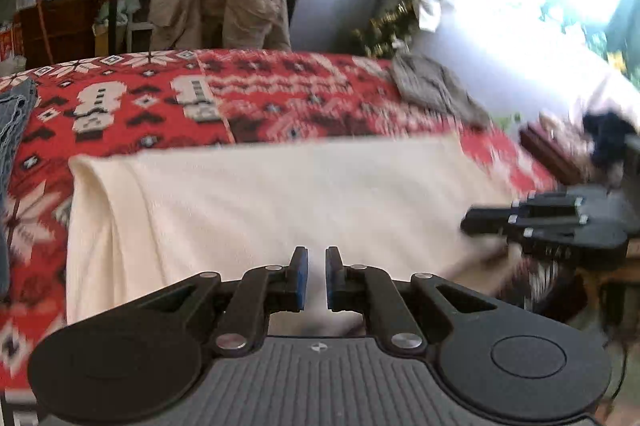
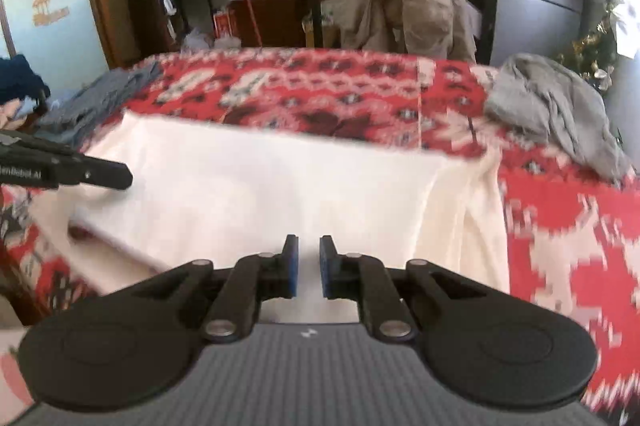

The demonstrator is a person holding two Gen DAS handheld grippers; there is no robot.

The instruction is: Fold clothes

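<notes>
The cream garment (image 1: 260, 210) fills the middle of our left wrist view, spread over the red patterned blanket (image 1: 248, 98), with the left gripper (image 1: 316, 276) at lower centre, pads nearly together, cloth between them. Switching to the right wrist view, the right gripper (image 2: 307, 265) is likewise nearly closed with cloth in the gap, a grey garment (image 2: 556, 110) at upper right.
</notes>
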